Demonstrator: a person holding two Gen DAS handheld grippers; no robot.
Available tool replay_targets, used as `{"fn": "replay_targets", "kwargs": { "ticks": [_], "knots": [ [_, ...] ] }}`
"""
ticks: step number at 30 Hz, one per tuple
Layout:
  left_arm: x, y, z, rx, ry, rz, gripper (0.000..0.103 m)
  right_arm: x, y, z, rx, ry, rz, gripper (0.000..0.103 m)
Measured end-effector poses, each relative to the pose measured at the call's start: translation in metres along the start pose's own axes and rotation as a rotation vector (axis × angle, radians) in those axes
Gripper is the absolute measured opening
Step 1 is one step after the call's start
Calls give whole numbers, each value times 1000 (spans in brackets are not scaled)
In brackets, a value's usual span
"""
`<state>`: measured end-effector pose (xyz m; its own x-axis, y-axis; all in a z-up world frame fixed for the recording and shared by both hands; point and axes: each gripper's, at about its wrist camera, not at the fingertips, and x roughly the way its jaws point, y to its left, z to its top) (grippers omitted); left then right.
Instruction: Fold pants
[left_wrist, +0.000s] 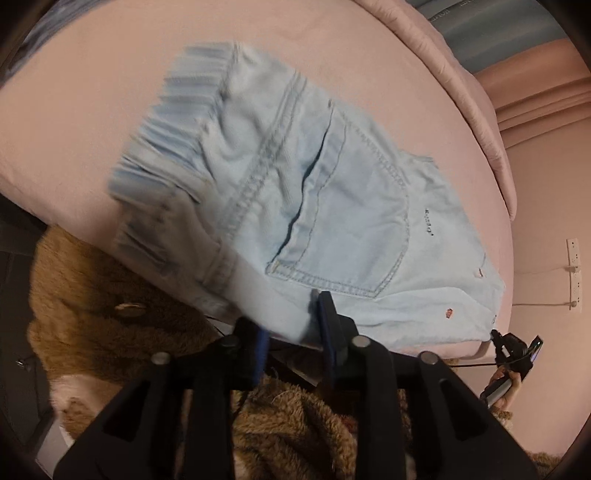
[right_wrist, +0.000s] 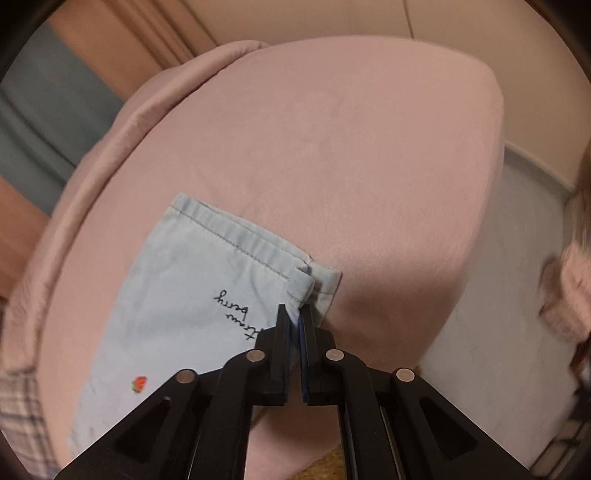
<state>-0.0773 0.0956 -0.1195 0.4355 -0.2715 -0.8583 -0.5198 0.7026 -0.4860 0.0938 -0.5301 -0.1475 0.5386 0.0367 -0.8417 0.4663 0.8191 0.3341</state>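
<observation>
Light blue denim pants (left_wrist: 332, 206) lie folded on a pink bed (left_wrist: 92, 110), elastic waistband to the upper left and back pocket facing up. My left gripper (left_wrist: 293, 328) stands at their near edge, jaws apart, with the blurred cloth edge between the blue pads. In the right wrist view the pants (right_wrist: 177, 288) show a stitched hem, black "straw berry" lettering and a small red strawberry. My right gripper (right_wrist: 295, 317) is shut on the hem corner. The left wrist view also shows the right gripper (left_wrist: 496, 336) at the pants' far right corner, with a hand behind it.
Brown fuzzy fabric (left_wrist: 110, 314) lies below the bed's near edge. A rolled pink duvet (left_wrist: 461, 74) lines the far side. A socket strip (left_wrist: 573, 273) hangs on the pink wall. Pale floor (right_wrist: 498, 295) lies right of the bed, beside a person's pink sleeve (right_wrist: 569, 295).
</observation>
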Motion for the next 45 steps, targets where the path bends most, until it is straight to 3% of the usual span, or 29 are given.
{"fn": "replay_targets", "kwargs": {
  "ticks": [3, 5, 7, 9, 12, 16, 17, 18, 21, 25, 30, 32, 33, 34, 40, 42, 45],
  "knots": [
    [-25, 5, 7, 2, -73, 19, 46, -17, 17, 4, -72, -10, -49, 6],
    [-38, 8, 14, 5, -123, 16, 53, -24, 36, 4, -131, -24, -34, 6],
    [-47, 11, 24, 10, -162, 1, 63, -34, 68, 1, -219, -18, 30, 15],
    [-50, 11, 36, 29, -206, 21, 65, -40, 110, -8, -312, 16, 148, 26],
    [-41, 14, 58, 48, -236, 25, 69, -43, 179, -32, -474, 95, 335, 29],
    [-17, 23, 78, 32, -199, 19, 63, -33, 265, -76, -668, 267, 498, 29],
    [-13, 25, 80, 28, -186, 20, 56, -30, 284, -88, -712, 302, 518, 29],
    [-6, 29, 81, 11, -162, 16, 40, -27, 303, -103, -762, 335, 528, 30],
    [-5, 39, 76, -10, -157, 7, 31, -16, 351, -129, -882, 391, 525, 44],
    [-19, 39, 63, -5, -154, 22, 31, -10, 380, -149, -971, 455, 520, 47],
    [-13, 43, 53, 18, -168, 49, 31, 1, 381, -169, -1031, 511, 474, 47],
    [-11, 44, 55, 11, -164, 45, 31, 3, 383, -175, -1047, 525, 467, 46],
    [-10, 43, 57, 12, -161, 47, 32, 4, 384, -176, -1049, 530, 474, 33],
    [-10, 42, 58, 19, -160, 50, 32, 4, 385, -177, -1041, 558, 506, 7],
    [-12, 44, 56, 33, -163, 64, 32, -16, 400, -162, -979, 477, 540, 2],
    [-11, 43, 56, 36, -167, 72, 32, -11, 404, -167, -992, 439, 493, 1],
    [-11, 40, 54, 46, -169, 86, 35, 1, 401, -182, -1018, 458, 439, 1]
  ]
}}
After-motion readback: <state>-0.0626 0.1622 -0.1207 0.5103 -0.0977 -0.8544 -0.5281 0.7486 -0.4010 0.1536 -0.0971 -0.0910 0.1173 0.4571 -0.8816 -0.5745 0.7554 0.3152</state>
